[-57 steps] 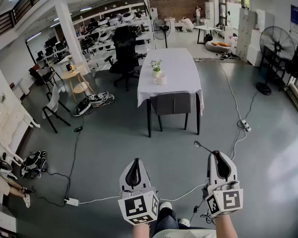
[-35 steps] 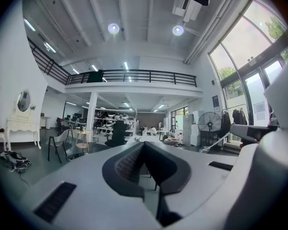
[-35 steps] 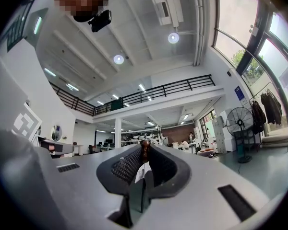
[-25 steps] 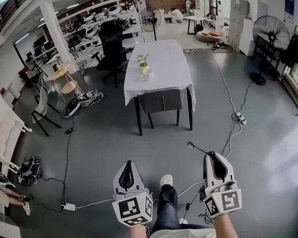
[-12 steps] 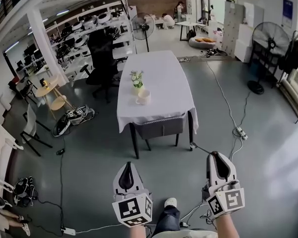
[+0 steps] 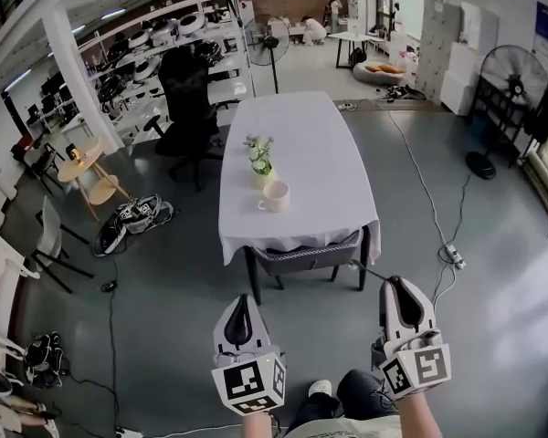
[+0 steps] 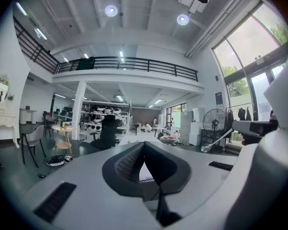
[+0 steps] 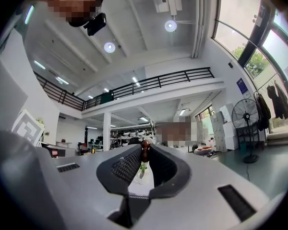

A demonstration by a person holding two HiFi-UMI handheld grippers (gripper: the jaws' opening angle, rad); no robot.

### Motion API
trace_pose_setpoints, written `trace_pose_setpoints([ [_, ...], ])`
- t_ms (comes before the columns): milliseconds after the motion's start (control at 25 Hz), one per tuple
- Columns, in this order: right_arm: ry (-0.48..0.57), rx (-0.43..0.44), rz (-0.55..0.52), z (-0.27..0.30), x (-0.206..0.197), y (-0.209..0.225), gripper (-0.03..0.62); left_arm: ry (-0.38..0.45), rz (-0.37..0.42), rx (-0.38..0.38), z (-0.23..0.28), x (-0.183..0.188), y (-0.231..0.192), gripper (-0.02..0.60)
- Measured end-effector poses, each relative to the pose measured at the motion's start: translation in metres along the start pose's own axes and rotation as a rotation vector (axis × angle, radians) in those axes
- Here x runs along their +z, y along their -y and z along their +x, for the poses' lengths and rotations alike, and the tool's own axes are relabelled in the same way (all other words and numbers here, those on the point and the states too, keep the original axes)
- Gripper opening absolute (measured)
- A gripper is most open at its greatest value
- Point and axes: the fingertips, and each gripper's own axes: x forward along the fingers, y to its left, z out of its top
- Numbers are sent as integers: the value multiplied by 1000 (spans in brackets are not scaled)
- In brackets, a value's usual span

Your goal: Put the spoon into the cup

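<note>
Black-and-white square markers on each tool's cube. Both tools held low, side by side, roughly level, pointing toward tabletop (image 6: pixel 301 135). Left tool (image 6: pixel 242 304): jaws together, nothing between. Right tool (image 6: pixel 397 287): jaws nearly closed, clamped on brown handle end of spoon (image 6: pixel 365 269); spoon bowl juts forward-left, over floor near tabletop's end. Cup (image 6: pixel 275 196) upright on white tabletop beside flower vase (image 6: pixel 260 167), well apart from spoon.

Head view: high up, pitched steeply down, counter (image 6: pixel 301 144) well ahead. Left gripper view and right gripper view: low, roughly level (wide-angle), facing that same counter and the standing fan (image 6: pixel 516 73).
</note>
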Motion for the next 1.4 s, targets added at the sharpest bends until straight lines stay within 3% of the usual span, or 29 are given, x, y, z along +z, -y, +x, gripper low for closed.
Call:
trace_pose_setpoints([
  [480,-47,68,12,140,-29,18,63,-37,-19,50,115,-4,-26,14],
  [1080,-121,258,73,429,-60,44,63,-61,-44,205,348,30,-88,14],
  [1400,-200,280,135,532,-96,55,63,-97,-53,246,435,25,-117,14],
])
